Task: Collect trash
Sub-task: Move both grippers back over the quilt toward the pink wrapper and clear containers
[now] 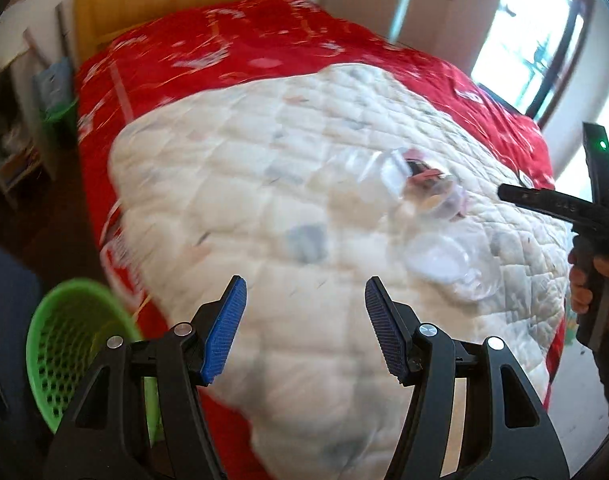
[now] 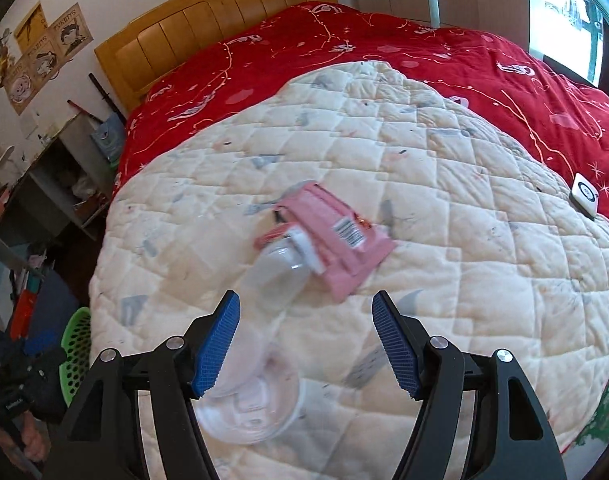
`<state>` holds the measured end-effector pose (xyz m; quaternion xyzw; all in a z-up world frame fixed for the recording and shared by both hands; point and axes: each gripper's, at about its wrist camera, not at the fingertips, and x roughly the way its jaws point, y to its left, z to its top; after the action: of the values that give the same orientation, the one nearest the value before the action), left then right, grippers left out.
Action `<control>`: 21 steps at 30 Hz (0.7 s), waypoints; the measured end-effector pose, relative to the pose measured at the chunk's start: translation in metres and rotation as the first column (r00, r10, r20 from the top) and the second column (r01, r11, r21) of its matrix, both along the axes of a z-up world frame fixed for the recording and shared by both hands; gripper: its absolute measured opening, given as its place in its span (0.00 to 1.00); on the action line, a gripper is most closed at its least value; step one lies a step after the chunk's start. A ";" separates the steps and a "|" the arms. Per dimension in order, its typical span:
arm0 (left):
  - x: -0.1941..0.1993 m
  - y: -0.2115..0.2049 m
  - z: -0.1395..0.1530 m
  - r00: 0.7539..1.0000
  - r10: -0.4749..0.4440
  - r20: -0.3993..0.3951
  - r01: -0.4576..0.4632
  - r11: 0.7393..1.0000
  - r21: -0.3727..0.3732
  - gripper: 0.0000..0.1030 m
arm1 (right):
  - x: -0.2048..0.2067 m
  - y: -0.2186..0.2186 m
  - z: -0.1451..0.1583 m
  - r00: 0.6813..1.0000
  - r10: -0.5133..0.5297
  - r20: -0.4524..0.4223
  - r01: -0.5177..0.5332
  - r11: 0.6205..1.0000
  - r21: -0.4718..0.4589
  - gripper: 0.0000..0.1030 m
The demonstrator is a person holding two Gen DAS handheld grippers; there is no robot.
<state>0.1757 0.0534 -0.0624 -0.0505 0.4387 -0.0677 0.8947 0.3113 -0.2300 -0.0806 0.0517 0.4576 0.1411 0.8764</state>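
A clear plastic bottle (image 2: 276, 272) lies on the white quilt (image 2: 444, 264), its neck over a pink wrapper (image 2: 336, 252). A clear plastic cup (image 2: 252, 408) lies nearer, by my right gripper's left finger. My right gripper (image 2: 306, 344) is open and empty just above them. In the left wrist view the bottle (image 1: 396, 180) and cup (image 1: 448, 264) lie ahead to the right, blurred. My left gripper (image 1: 306, 328) is open and empty over the quilt's near edge. The green mesh bin (image 1: 68, 344) stands on the floor at lower left.
A red bedspread (image 2: 384, 48) covers the bed, with a wooden headboard (image 2: 208, 24) behind. A small white device (image 2: 584, 194) lies at the quilt's right edge. A shelf with clutter (image 2: 52, 184) stands left of the bed. The right gripper's handle (image 1: 596, 216) shows at the right of the left wrist view.
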 end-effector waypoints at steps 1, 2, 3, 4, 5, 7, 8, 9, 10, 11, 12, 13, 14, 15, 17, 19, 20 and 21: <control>0.007 -0.008 0.001 1.000 -0.019 0.004 0.019 1.000 0.011 0.60 | 0.004 -0.004 -0.002 1.000 0.001 -0.002 -0.001 1.000 -0.008 0.65; 0.016 -0.018 0.001 0.999 -0.041 0.008 0.041 0.999 0.026 0.60 | 0.006 -0.005 -0.003 1.000 0.001 -0.004 -0.001 1.000 -0.013 0.65; 0.024 -0.029 0.000 0.998 -0.064 0.014 0.063 0.997 0.040 0.60 | 0.010 -0.008 -0.005 1.000 0.003 -0.007 -0.003 1.000 -0.018 0.65; 0.029 -0.035 0.000 0.997 -0.081 0.018 0.080 0.996 0.049 0.59 | 0.013 -0.010 -0.006 1.000 0.006 -0.010 -0.006 1.000 -0.021 0.65; 0.037 -0.044 -0.001 0.995 -0.102 0.022 0.100 0.993 0.064 0.58 | 0.017 -0.013 -0.008 1.000 0.011 -0.011 -0.011 1.000 -0.027 0.65; 0.054 -0.061 -0.004 0.989 -0.145 0.024 0.142 0.986 0.085 0.58 | 0.023 -0.016 -0.011 1.000 0.020 -0.012 -0.020 0.999 -0.039 0.65; 0.060 -0.068 -0.006 0.987 -0.159 0.024 0.156 0.983 0.096 0.57 | 0.027 -0.019 -0.012 1.000 0.024 -0.014 -0.025 0.999 -0.042 0.65; 0.066 -0.075 -0.007 0.985 -0.170 0.023 0.166 0.980 0.107 0.57 | 0.030 -0.021 -0.013 0.999 0.028 -0.016 -0.029 0.999 -0.045 0.65; 0.072 -0.080 -0.010 0.982 -0.186 0.023 0.182 0.977 0.115 0.57 | 0.032 -0.022 -0.014 0.999 0.033 -0.017 -0.034 0.998 -0.046 0.65; 0.080 -0.087 -0.014 0.978 -0.206 0.022 0.201 0.971 0.133 0.57 | 0.036 -0.024 -0.015 0.999 0.039 -0.019 -0.040 0.998 -0.049 0.65; 0.085 -0.093 -0.016 0.977 -0.213 0.021 0.208 0.968 0.143 0.57 | 0.039 -0.026 -0.016 0.999 0.045 -0.020 -0.046 0.998 -0.052 0.65; 0.091 -0.098 -0.021 0.973 -0.230 0.020 0.224 0.962 0.155 0.57 | 0.043 -0.028 -0.017 0.998 0.053 -0.022 -0.054 0.997 -0.059 0.65; 0.094 -0.101 -0.023 0.971 -0.237 0.019 0.231 0.959 0.163 0.57 | 0.046 -0.029 -0.018 0.998 0.059 -0.023 -0.061 0.996 -0.065 0.65; 0.100 -0.105 -0.027 0.970 -0.244 0.014 0.237 0.954 0.182 0.57 | 0.049 -0.029 -0.019 0.997 0.067 -0.025 -0.069 0.995 -0.071 0.65; 0.108 -0.108 -0.033 0.968 -0.249 0.006 0.244 0.951 0.192 0.57 | 0.054 -0.029 -0.022 0.996 0.085 -0.028 -0.087 0.992 -0.086 0.65; 0.116 -0.110 -0.038 0.967 -0.254 0.000 0.250 0.949 0.191 0.57 | 0.060 -0.030 -0.026 0.994 0.106 -0.033 -0.109 0.989 -0.101 0.65; 0.119 -0.112 -0.041 0.965 -0.264 -0.001 0.259 0.946 0.194 0.57 | 0.063 -0.029 -0.028 0.993 0.114 -0.035 -0.117 0.987 -0.108 0.65; 0.122 -0.113 -0.043 0.963 -0.269 -0.002 0.265 0.944 0.198 0.57 | 0.065 -0.029 -0.029 0.992 0.119 -0.037 -0.123 0.986 -0.112 0.65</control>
<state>0.2976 -0.0601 -0.1053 0.0988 0.4347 -0.1452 0.8833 0.3765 -0.2592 -0.1098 -0.0241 0.4803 0.1670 0.8607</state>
